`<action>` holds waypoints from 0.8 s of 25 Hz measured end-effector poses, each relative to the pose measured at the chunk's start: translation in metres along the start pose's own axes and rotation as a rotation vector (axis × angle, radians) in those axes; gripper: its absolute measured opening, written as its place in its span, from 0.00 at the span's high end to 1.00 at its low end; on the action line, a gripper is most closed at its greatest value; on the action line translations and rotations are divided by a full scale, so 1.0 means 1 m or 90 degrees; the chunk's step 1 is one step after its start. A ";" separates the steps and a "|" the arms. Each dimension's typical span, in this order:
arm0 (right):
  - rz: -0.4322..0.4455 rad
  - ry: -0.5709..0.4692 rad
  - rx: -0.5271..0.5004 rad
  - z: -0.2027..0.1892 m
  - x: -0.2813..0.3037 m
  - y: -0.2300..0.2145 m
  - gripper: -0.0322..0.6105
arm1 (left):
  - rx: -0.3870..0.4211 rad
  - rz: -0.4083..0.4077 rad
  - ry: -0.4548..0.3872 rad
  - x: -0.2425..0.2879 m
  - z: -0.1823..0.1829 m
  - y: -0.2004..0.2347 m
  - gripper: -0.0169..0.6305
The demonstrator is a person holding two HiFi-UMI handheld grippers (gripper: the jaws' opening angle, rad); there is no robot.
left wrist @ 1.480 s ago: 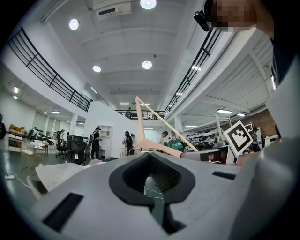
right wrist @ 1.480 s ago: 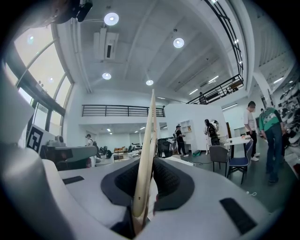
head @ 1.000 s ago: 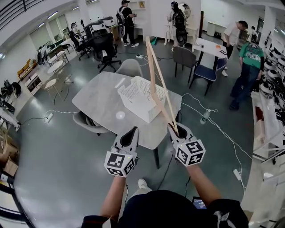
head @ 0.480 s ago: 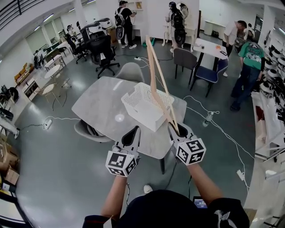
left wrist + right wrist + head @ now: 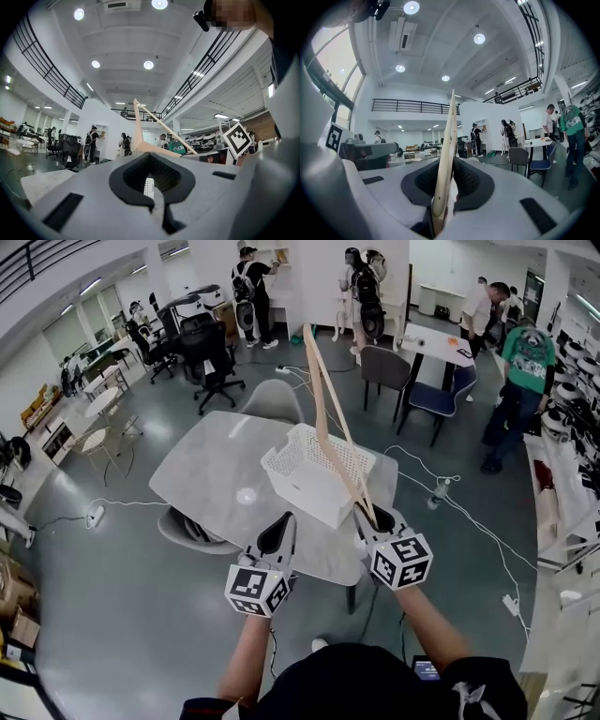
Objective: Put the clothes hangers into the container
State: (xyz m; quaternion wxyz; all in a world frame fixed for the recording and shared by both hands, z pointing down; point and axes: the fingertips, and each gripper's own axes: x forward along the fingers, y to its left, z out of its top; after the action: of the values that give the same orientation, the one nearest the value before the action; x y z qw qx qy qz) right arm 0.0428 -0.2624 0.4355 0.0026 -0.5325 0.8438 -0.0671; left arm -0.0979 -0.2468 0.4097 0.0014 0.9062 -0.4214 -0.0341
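Observation:
A pale wooden clothes hanger (image 5: 323, 418) sticks up and away from my right gripper (image 5: 375, 518), which is shut on its lower end. In the right gripper view the hanger (image 5: 449, 140) rises between the dark pads, pinched at the bottom. My left gripper (image 5: 278, 532) is held beside it at the left, shut with nothing in it. From the left gripper view the hanger (image 5: 140, 136) shows above its jaws. The white slotted basket (image 5: 314, 474) stands on the grey table (image 5: 211, 460) just beyond both grippers, tilted corner-on to me.
A small white round object (image 5: 247, 495) lies on the table left of the basket. Grey chairs (image 5: 272, 399) surround the table. Cables and a bottle (image 5: 433, 490) lie on the floor at the right. Several people stand at the back and right.
The table and basket have come nearer and lower in the head view. Both grippers keep their pose, the right one still holding the hanger upright.

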 end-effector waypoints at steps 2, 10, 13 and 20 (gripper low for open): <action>-0.003 0.003 -0.001 -0.002 0.004 0.004 0.85 | -0.004 -0.001 -0.001 -0.003 -0.001 0.007 0.97; -0.011 0.018 -0.001 -0.011 0.013 0.012 0.85 | -0.019 0.001 -0.004 -0.010 -0.007 0.023 0.97; -0.015 0.022 0.001 -0.012 0.016 0.012 0.85 | -0.024 0.001 -0.001 -0.010 -0.009 0.025 0.97; -0.015 0.025 0.003 -0.015 0.024 0.003 0.85 | -0.022 0.001 0.004 -0.001 -0.013 0.028 0.97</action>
State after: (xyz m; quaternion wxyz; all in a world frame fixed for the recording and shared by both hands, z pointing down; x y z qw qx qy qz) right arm 0.0285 -0.2807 0.4518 -0.0139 -0.5407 0.8373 -0.0795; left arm -0.1190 -0.2642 0.4238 0.0182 0.9058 -0.4214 -0.0389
